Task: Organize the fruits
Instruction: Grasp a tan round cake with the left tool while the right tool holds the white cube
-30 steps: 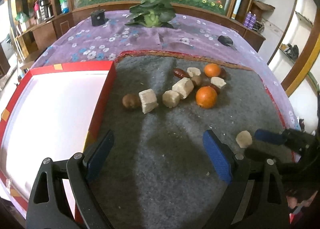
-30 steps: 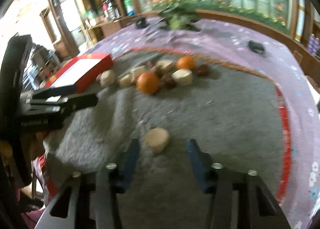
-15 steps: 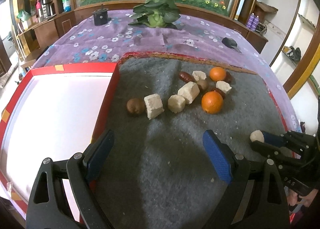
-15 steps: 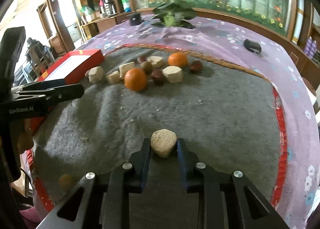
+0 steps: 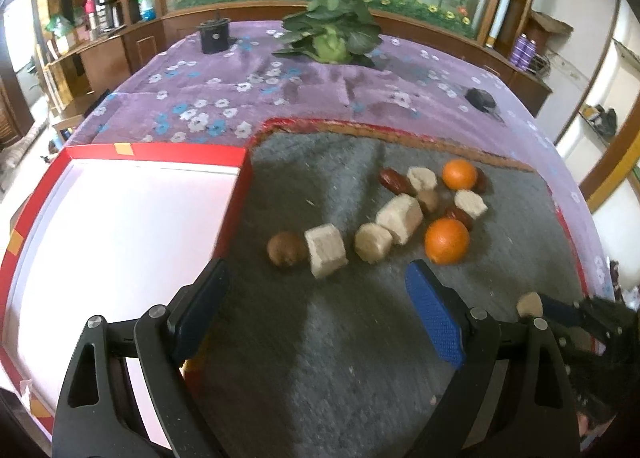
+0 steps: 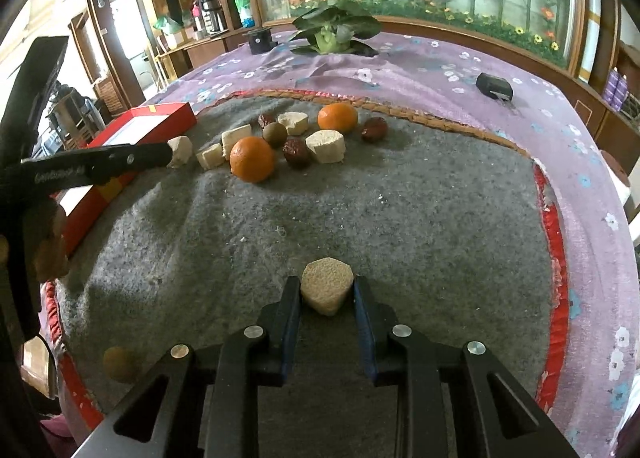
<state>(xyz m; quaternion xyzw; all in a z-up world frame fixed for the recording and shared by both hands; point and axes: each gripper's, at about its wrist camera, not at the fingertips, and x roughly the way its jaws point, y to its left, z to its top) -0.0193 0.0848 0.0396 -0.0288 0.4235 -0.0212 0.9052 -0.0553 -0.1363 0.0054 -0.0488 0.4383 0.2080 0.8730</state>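
Observation:
On the grey mat point(image 5: 320, 358) lies a pile of fruit: two oranges point(image 5: 447, 241) point(image 6: 252, 159), a brown kiwi point(image 5: 286, 249), dark red dates point(image 5: 394, 181) and several beige chunks point(image 5: 326, 251). My left gripper point(image 5: 316, 310) hangs open just short of the kiwi, with nothing between its fingers. Apart from the pile, near the mat's front, my right gripper point(image 6: 326, 284) is shut on one beige chunk point(image 6: 327, 278). The left wrist view shows that gripper point(image 5: 538, 306) at the right edge, holding that chunk point(image 5: 529, 303). A red box point(image 5: 160, 148) with a white inside stands left of the pile.
The mat lies on a purple flowered tablecloth point(image 5: 240, 98). At the back stand a leafy green plant point(image 5: 332, 46) and a black cup point(image 5: 215, 36); a small black object point(image 5: 482, 98) lies at the right. A small brown fruit point(image 6: 120, 364) sits at the mat's near left edge.
My right gripper closed on the beige chunk that lay between its open fingers. The left gripper moved forward toward the fruit pile and stayed open.

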